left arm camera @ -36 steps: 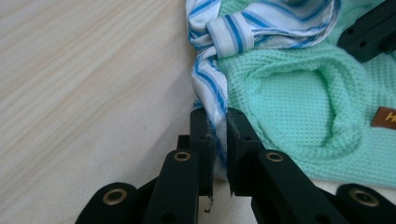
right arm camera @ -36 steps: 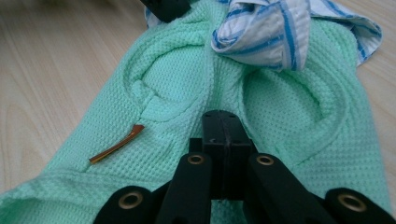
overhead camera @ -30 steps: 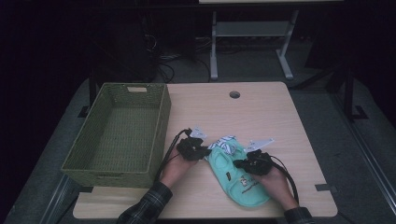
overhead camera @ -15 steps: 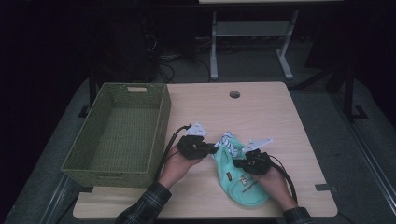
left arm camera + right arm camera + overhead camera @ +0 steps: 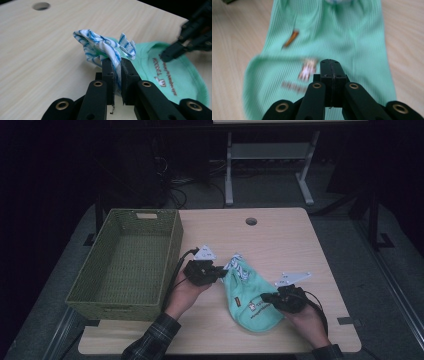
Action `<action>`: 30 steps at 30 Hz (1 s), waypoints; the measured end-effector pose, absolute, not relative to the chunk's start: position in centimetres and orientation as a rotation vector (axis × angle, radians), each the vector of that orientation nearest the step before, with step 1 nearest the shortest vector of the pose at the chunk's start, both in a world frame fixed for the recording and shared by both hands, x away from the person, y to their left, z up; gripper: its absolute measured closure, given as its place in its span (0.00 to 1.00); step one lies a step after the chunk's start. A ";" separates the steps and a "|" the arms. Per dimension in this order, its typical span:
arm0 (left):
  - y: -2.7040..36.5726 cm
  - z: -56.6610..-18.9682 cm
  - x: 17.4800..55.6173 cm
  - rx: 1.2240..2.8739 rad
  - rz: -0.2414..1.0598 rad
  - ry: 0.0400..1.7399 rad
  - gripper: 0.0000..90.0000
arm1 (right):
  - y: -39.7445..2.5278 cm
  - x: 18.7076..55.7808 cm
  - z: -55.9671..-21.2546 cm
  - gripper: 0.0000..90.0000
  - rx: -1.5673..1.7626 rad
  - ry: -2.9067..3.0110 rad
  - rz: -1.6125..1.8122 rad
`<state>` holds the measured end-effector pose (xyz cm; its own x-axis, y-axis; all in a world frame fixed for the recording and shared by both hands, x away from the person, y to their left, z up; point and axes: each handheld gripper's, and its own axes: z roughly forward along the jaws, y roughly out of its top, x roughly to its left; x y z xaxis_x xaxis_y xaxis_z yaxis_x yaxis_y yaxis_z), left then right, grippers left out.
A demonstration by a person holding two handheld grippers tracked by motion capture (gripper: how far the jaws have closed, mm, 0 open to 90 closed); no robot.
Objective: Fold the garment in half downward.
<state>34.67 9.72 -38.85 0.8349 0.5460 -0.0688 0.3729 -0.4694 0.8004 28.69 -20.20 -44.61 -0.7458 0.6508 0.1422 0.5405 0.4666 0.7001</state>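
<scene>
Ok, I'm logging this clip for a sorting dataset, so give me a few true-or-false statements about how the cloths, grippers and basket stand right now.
1. The left gripper is shut on the blue-striped cloth. True.
2. The green cloth lies inside the basket. False: it lies on the table, right of the basket.
3. The right gripper has its jaws wide open. False: they are closed together over the green cloth; whether they pinch fabric cannot be told.
4. The green cloth bears a small printed logo. True.
5. The basket stands at the table's right edge. False: it stands at the left.
</scene>
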 end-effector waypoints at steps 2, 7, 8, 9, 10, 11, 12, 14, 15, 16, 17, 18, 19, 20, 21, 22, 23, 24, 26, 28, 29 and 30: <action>10.1 -38.5 34.7 2.112 0.279 0.686 0.92 | -20.4 28.4 -44.7 1.00 1.045 2.573 1.137; 11.1 -37.8 35.0 2.100 0.324 0.714 0.92 | -20.2 28.3 -45.3 1.00 1.045 2.610 1.096; 11.2 -37.8 35.0 2.100 0.321 0.718 0.92 | -20.0 28.3 -45.4 1.00 1.048 2.612 1.094; 11.2 -37.8 35.1 2.103 0.321 0.717 0.92 | -19.9 28.4 -45.5 1.00 1.044 2.618 1.085; 11.2 -37.9 35.1 2.098 0.319 0.717 0.92 | -19.8 28.6 -45.6 1.00 1.040 2.621 1.083; 11.2 -37.8 35.1 2.103 0.314 0.715 0.92 | -19.7 28.6 -45.7 1.00 1.043 2.625 1.083; 11.2 -37.8 35.0 2.105 0.308 0.707 0.92 | -19.6 28.6 -45.8 1.00 1.043 2.625 1.085; 11.1 -37.9 35.0 2.096 0.297 0.701 0.92 | -19.4 28.7 -45.9 1.00 1.038 2.636 1.067; 11.1 -37.8 35.0 2.099 0.290 0.689 0.92 | -19.3 28.8 -46.0 1.00 1.037 2.639 1.056; 11.0 -37.8 34.9 2.088 0.282 0.690 0.92 | -19.3 28.9 -46.1 1.00 1.034 2.643 1.051; 11.0 -37.7 34.9 2.088 0.280 0.686 0.92 | -19.2 28.9 -46.1 1.00 1.037 2.646 1.037; 10.9 -37.6 34.8 2.092 0.275 0.674 0.92 | -19.2 28.9 -46.2 1.00 1.038 2.645 1.033; 10.9 -37.6 34.8 2.083 0.264 0.678 0.92 | -19.1 29.0 -46.3 1.00 1.029 2.651 1.017; 10.8 -37.5 34.8 2.079 0.255 0.668 0.92 | -19.1 29.0 -46.4 1.00 1.034 2.650 1.028; 10.8 -37.5 34.7 2.073 0.243 0.667 0.92 | -19.1 29.0 -46.4 1.00 1.034 2.648 1.026; 10.7 -37.5 34.7 2.072 0.238 0.659 0.92 | -19.1 29.0 -46.4 1.00 1.034 2.648 1.026; 10.7 -37.4 34.6 2.067 0.225 0.659 0.92 | -19.1 29.0 -46.4 1.00 1.035 2.647 1.025; 10.6 -37.4 34.6 2.064 0.214 0.651 0.92 | -19.1 29.0 -46.3 1.00 1.028 2.648 1.017; 10.4 -37.3 34.5 2.055 0.191 0.641 0.92 | -19.1 29.0 -46.3 1.00 1.025 2.647 1.013; 10.2 -37.2 34.3 2.051 0.174 0.632 0.92 | -19.1 29.0 -46.3 1.00 1.027 2.647 1.014; 10.1 -37.2 34.2 2.048 0.166 0.623 0.92 | -19.1 29.0 -46.3 1.00 1.026 2.646 1.015; 10.0 -37.1 34.1 2.045 0.154 0.614 0.92 | -19.1 29.0 -46.3 1.00 1.026 2.646 1.014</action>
<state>34.15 9.96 -37.13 0.8655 0.4822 -0.1355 0.3609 -0.4128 0.8363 29.01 -19.07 -46.34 -0.7610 0.6383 0.1160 0.5522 0.5436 0.6321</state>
